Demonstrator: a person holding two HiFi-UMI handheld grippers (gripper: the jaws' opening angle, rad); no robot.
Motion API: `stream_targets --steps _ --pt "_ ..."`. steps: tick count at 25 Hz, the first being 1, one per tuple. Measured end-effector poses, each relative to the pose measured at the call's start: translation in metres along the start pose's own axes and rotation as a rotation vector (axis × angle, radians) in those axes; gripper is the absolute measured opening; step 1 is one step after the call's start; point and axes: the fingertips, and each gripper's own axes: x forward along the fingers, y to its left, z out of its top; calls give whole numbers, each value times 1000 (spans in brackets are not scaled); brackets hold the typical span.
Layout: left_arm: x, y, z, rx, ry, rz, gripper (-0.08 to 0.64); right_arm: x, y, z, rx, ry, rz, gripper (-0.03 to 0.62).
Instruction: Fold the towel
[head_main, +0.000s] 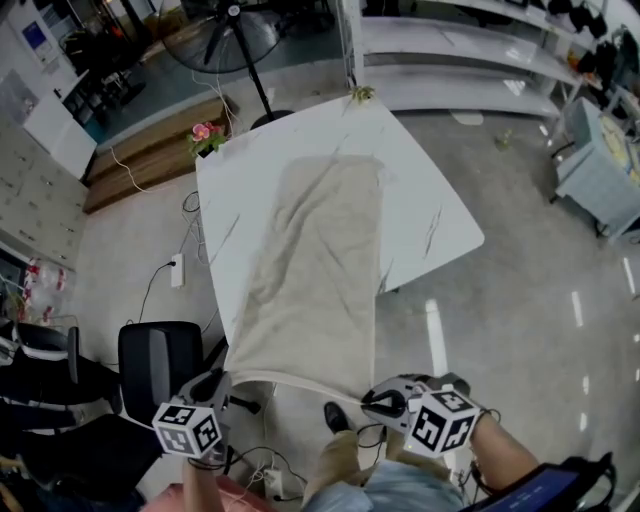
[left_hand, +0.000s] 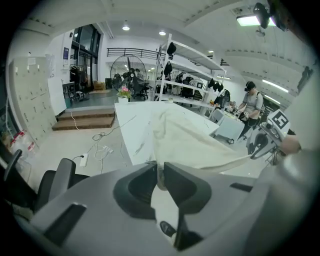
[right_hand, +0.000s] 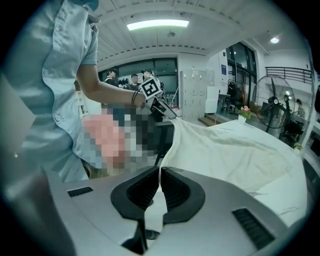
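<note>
Beige towel (head_main: 318, 270) stretched from the white surface (head_main: 430, 200), held by both near corners

The towel lies lengthwise on the surface, and its near end goes over the edge toward the person. The left gripper (head_main: 215, 385) has its jaws clamped on the left corner, and the right gripper (head_main: 375, 403) has its jaws clamped on the right corner; the hem between them runs almost straight.

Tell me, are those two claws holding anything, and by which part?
Yes: the towel. The left gripper pinches one near corner, the right gripper the other, with that edge stretched between them off the table.
</note>
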Motion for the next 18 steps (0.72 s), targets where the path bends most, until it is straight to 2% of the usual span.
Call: stream_targets --steps 5,14,18 --pt "-13 12 -23 -8 7 -55 49 11 33 4 38 42 -45 30" --pt "-57 25 -32 -27 -64 -87 29 12 65 21 105 52 -121 29" --pt "-60 12 -26 -66 -121 -175 20 4 64 33 118 35 -188 28"
